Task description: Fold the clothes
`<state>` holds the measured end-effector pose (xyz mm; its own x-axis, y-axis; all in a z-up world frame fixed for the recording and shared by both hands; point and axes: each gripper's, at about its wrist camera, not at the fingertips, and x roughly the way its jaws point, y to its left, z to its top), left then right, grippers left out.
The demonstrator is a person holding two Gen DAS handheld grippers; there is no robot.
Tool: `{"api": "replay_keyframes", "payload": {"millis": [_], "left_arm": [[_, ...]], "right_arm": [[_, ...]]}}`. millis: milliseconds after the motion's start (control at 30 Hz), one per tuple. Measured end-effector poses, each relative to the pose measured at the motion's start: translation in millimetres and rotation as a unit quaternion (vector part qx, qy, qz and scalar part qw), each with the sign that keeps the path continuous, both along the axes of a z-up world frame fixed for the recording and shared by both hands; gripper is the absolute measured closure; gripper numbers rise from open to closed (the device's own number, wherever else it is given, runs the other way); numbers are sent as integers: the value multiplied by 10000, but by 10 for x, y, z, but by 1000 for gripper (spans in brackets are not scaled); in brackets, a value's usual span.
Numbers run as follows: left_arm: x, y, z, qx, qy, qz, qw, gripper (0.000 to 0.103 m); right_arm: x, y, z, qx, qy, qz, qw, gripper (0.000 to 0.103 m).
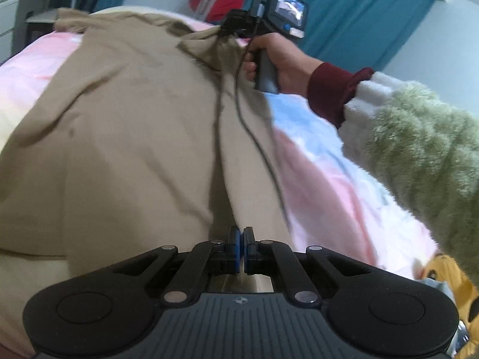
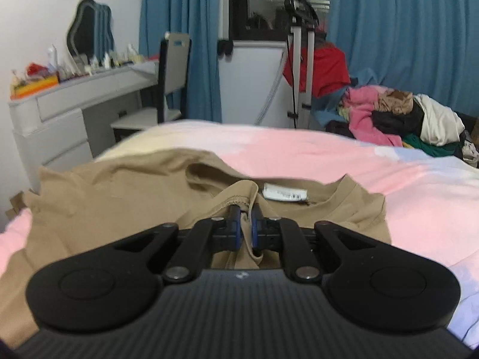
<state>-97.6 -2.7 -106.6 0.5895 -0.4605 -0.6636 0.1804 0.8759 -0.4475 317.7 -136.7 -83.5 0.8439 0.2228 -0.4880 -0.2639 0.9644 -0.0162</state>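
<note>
A tan T-shirt (image 1: 128,125) lies spread on the pink and blue bedspread (image 1: 323,185). My left gripper (image 1: 241,239) is shut at the shirt's near edge, pinching the tan fabric. In the left wrist view the right gripper (image 1: 236,30) is held by a hand at the shirt's far end, with bunched fabric in its jaws. In the right wrist view my right gripper (image 2: 245,224) is shut on a fold of the T-shirt (image 2: 119,197) just below the collar and its white label (image 2: 284,194).
A pile of mixed clothes (image 2: 398,116) lies at the bed's far right. A grey dresser (image 2: 69,116) with a mirror and a chair (image 2: 173,68) stand at the left. A garment steamer stand (image 2: 299,53) and blue curtains (image 2: 404,30) are behind the bed.
</note>
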Motion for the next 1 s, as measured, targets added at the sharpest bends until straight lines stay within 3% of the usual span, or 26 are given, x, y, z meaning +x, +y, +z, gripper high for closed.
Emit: {"api": "replay_keyframes", "payload": {"millis": [67,167,233,300,367,533,633,733,1000], "left_arm": [[28,24,-48,71,121,37,9999,101],[55,16,-84,243,192,8,9995,99],[77,2,-79,373,194,12,9991,95],[76,12,-36,498,106,25,9987,88],[43,6,32,676,-108,40,9976,78],[97,-86,211,1156,-603,146,9914,40],[-28,-96,369,1473,-920,260,9845,25],[-184,-70,547,1602,-1274,411,9780,17],[-565,52,799,1358,-1828,606,9718,8]], "right_arm": [[94,30,-141,-155,146,-166,9996,91],[159,-51,-275,174,419,-313,9985,89],[126,-99,-289,381,521,-364,9973,75],[15,-118,-227,500,478,-350,9970,41],[-173,-134,-97,649,304,-281,9970,33],[-795,-201,279,1023,99,-196,9945,31],[-1262,-301,461,1281,33,-78,9917,31],[-1739,-473,549,1483,-15,-143,9888,31],[-2851,-848,488,1707,-87,-566,9837,31]]}}
